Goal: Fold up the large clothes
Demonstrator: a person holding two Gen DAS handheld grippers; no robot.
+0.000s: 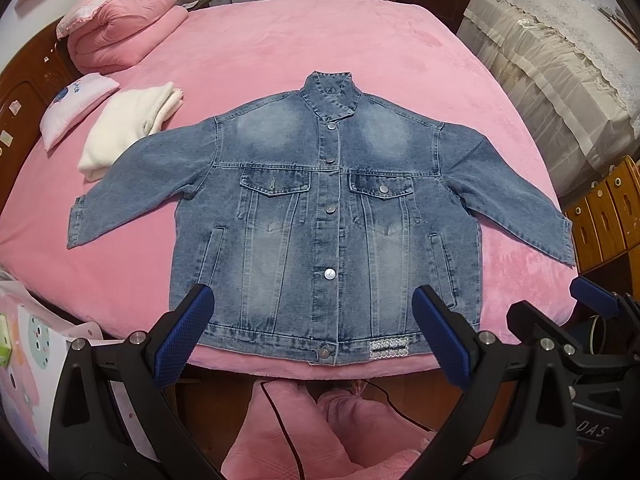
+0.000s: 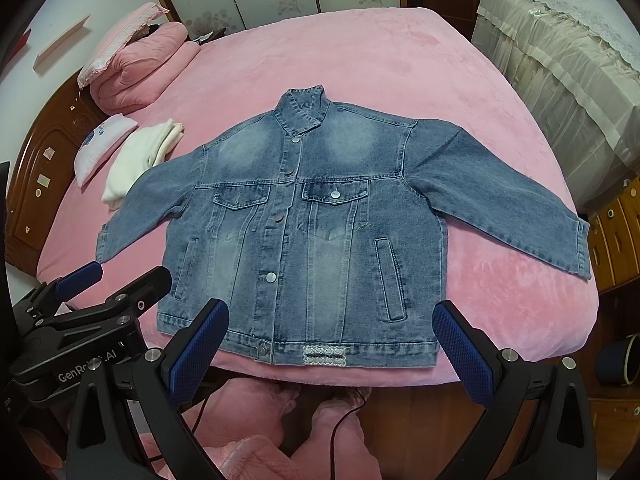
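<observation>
Jacket (image 1: 324, 216): denim, lying front-up and buttoned on the pink bed (image 1: 320, 48), collar toward the far side, hem at the near edge. Both sleeves are spreading outward and down, so the whole outline is showing; I am judging that it is laid flat this way to make the first fold easy.

Left gripper (image 1: 312, 336): I am holding it above the near edge, fingers spread wide, nothing between them. Its blue pads (image 1: 182, 338) are framing the hem, apart from the cloth as far as I can tell. It is also showing at the lower left of the right view (image 2: 116, 280).

Right gripper (image 2: 332, 344): I am keeping it just beside the left one, likewise spread wide and carrying nothing, pointing at the hem around the patch (image 2: 325, 356). Part of it is showing at the right edge of the left view (image 1: 560, 308).

White garment (image 1: 128, 128): folded, sitting near the left sleeve, its near edge apparently tucked under the sleeve. Small pillow (image 1: 76, 104) and pink quilt (image 1: 124, 28) are resting beyond it, clear of the working area.

Stage, as I am reading it: folding not yet started. Next move is likely calling for a grip on a sleeve or a side edge.
</observation>
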